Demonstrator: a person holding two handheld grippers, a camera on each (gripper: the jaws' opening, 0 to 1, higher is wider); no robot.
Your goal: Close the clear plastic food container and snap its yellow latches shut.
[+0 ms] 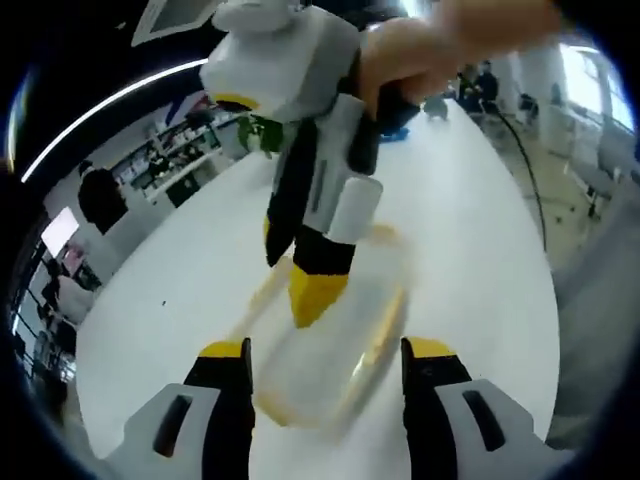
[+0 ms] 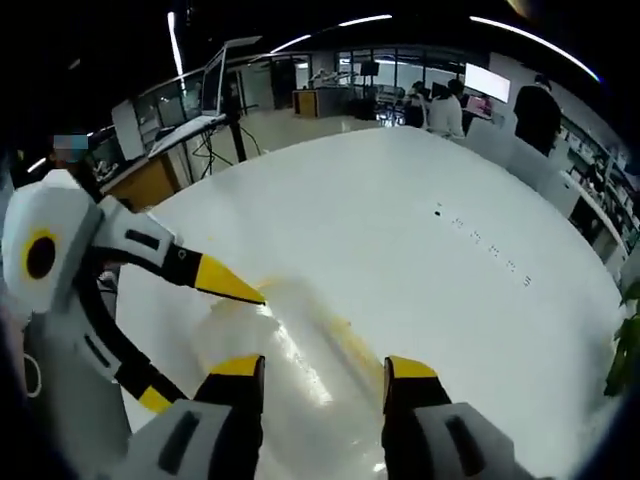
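item: clear container (image 1: 330, 340) with yellow latches (image 1: 385, 330), on white table (image 1: 470, 240), between the spread jaws of left gripper (image 1: 325, 375). right gripper (image 2: 323, 385) also open, above it. likely light, thin-walled, slippery; press on lid rim and latches.

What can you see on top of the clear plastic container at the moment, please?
In the left gripper view, the right gripper points its yellow tips down onto the blurred clear container on the white table. Actual contact, the latch state and any contents cannot be made out.
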